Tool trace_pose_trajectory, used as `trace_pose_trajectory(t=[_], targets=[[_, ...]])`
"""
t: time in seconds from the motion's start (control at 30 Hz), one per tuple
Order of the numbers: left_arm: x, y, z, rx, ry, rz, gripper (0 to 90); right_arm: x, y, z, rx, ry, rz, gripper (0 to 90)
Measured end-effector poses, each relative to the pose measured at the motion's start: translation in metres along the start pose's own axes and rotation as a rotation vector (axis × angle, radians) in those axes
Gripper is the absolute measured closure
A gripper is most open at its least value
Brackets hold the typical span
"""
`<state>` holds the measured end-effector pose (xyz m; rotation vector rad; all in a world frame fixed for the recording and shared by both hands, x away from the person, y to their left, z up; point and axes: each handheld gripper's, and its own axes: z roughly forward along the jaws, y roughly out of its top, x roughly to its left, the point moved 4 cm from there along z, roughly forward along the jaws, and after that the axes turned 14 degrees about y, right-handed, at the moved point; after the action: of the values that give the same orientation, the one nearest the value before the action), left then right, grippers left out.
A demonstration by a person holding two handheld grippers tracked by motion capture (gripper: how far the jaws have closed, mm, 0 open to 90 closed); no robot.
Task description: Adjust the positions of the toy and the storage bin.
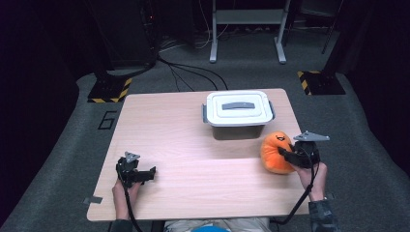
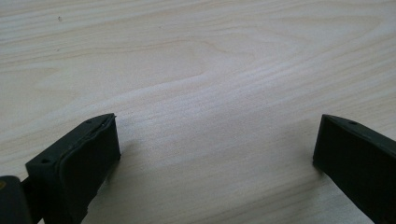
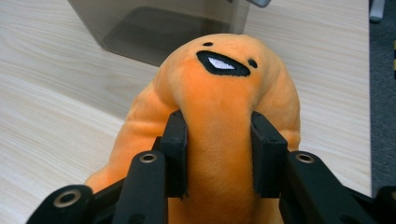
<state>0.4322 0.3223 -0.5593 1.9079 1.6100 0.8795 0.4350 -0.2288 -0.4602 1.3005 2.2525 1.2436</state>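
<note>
High view first: a person stands at the near edge of a pale wooden bench [image 1: 193, 140], 1 pair of tongs in each hand. The right tongs [image 1: 286, 154] are closed on an orange plush toy [image 1: 273, 153] that sits near the bench's right edge, just in front of a lidded plastic box [image 1: 238, 114]. In the right gripper view the 2 black jaws press in from either side of a fold of the plush toy [image 3: 224, 93], pinching the soft fabric into a ridge between them. The embroidered mouth and 2 small eyes face up and away from the camera. That narrow pinch looks like a sensible hold for something soft: the stuffing gives, so a gathered fold probably offers more purchase than the whole round body would.

The left tongs [image 1: 147, 173] rest low over the bench's near left part, well apart from both things. In the left gripper view their jaws stand wide apart over bare wood, with nothing between them. They seem parked out of the way, perhaps ready for the box.

The box sits toward the far middle of the bench, white lid on, a grey handle lying flat along the top and a grey latch at each end. Its smoky wall shows at the top of the right gripper view, just beyond the toy.

Count: 1 plush toy, 1 box, 1 lid, 2 tongs.
</note>
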Motion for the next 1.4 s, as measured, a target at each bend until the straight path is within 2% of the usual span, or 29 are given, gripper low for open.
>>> trace_pose_trajectory(t=[0.2,0.7,1.03,1.07,1.13,1.27,1.4], targets=[[0.000,0.000,0.000,0.000,0.000,0.000,0.2,-0.010,0.001,-0.002,0.018,-0.030,-0.015,63.3],[0.000,0.000,0.000,0.000,0.000,0.000,0.2,-0.036,0.006,0.003,0.043,-0.055,-0.029,61.5],[0.000,0.000,0.000,0.000,0.001,-0.001,0.2,-0.045,0.010,0.010,0.035,-0.082,0.002,57.4],[0.000,0.000,0.000,0.000,0.001,0.001,0.2,-0.046,0.009,0.012,0.041,-0.101,-0.002,55.9],[0.000,0.000,0.000,0.000,0.001,0.000,0.2,-0.046,0.007,0.014,0.039,-0.102,0.000,53.9],[0.000,0.000,0.000,0.000,0.002,0.001,0.2,-0.046,0.009,0.011,0.018,-0.108,0.016,38.6],[0.000,0.000,0.000,-0.001,0.002,0.001,0.2,-0.043,0.012,0.005,-0.009,-0.130,0.008,30.0]])
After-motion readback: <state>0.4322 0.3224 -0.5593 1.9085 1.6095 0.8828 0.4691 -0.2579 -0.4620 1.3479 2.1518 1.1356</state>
